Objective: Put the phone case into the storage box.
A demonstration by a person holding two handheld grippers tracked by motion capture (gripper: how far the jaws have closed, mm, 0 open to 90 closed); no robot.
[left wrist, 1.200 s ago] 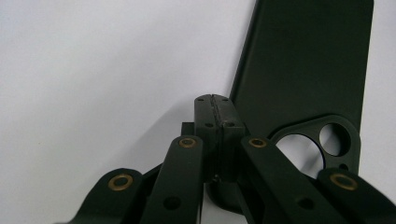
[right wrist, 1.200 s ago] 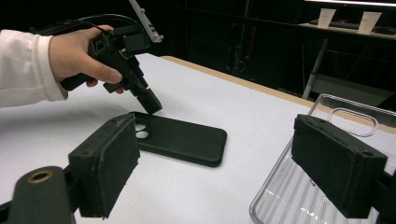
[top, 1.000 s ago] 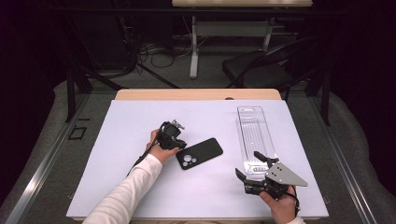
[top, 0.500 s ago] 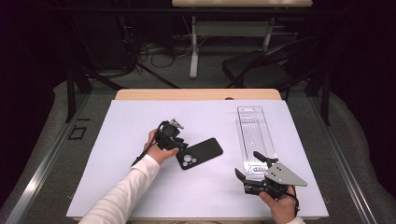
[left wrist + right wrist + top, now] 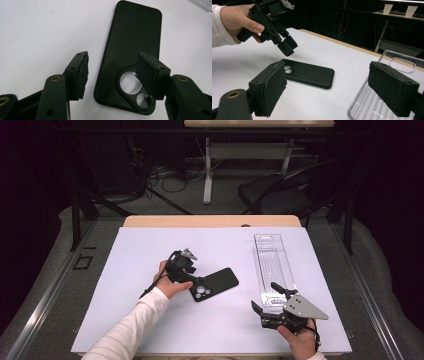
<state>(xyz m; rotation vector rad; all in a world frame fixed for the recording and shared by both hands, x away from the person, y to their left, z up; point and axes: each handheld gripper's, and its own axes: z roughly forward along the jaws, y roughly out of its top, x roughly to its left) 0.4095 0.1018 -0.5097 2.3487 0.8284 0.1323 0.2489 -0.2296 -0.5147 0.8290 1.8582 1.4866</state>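
Barely anything has shifted over the last second: the left gripper (image 5: 196, 281) still hovers over the camera end of the black phone case (image 5: 215, 283), fingers apart and straddling that corner. Its right finger (image 5: 150, 72) hides part of the camera cutout. Over at the near right edge, the right gripper (image 5: 267, 302) sits with fingers wide apart by the clear plastic tray (image 5: 272, 267), whose near end is cut off in the right gripper view. White table (image 5: 135, 270), dark room, chair (image 5: 280, 195) behind.

A white-covered wooden surface (image 5: 150, 245) stands on grey carpeted floor (image 5: 55, 270). Beyond it, in the dark far room, stand a black chair (image 5: 280, 200) and a pale metal desk frame (image 5: 207, 170).
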